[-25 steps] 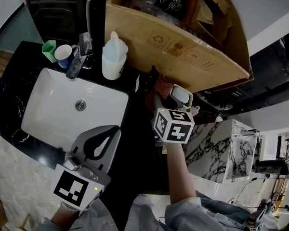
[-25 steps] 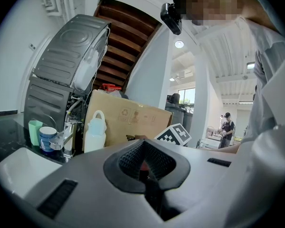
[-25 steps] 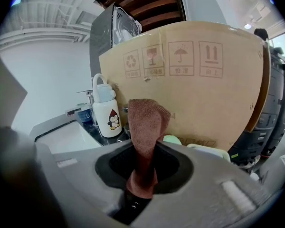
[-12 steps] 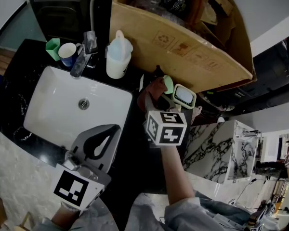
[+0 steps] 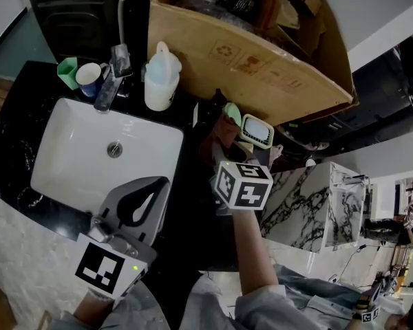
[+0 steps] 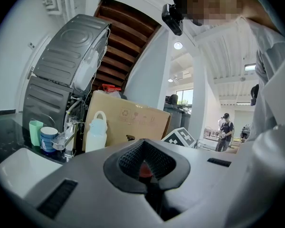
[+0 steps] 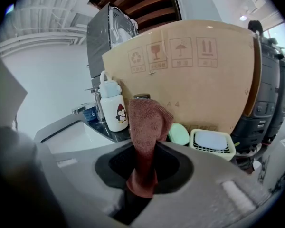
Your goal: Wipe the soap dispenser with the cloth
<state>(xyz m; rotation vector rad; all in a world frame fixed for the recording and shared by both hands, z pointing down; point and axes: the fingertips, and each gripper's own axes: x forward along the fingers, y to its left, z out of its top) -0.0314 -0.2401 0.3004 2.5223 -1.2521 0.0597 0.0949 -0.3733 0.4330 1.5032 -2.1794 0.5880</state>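
Observation:
My right gripper [image 7: 141,182] is shut on a reddish-brown cloth [image 7: 146,127] that stands up out of its jaws. Directly behind the cloth is the dark soap dispenser [image 7: 141,97]; only its top shows. In the head view the cloth [image 5: 220,130] hangs just below the dispenser's pump [image 5: 217,102], on the black counter right of the sink, with the right gripper's marker cube [image 5: 244,184] nearer me. My left gripper [image 5: 164,182] is shut with nothing in it, over the sink's near right corner. In the left gripper view the left gripper [image 6: 145,175] points toward the dispenser [image 6: 129,137].
A white sink [image 5: 69,150] with a chrome tap [image 5: 110,81] lies at left; a blue-and-white cup [image 5: 91,78] and a green cup [image 5: 69,69] stand behind it. A white penguin bottle [image 7: 112,109], a green soap bar [image 7: 179,133] and a soap dish [image 7: 212,143] stand before a large cardboard box [image 5: 261,53].
The right gripper with the cloth drifted a little left toward the dispenser, then slightly back right. The left gripper has stayed where it was.

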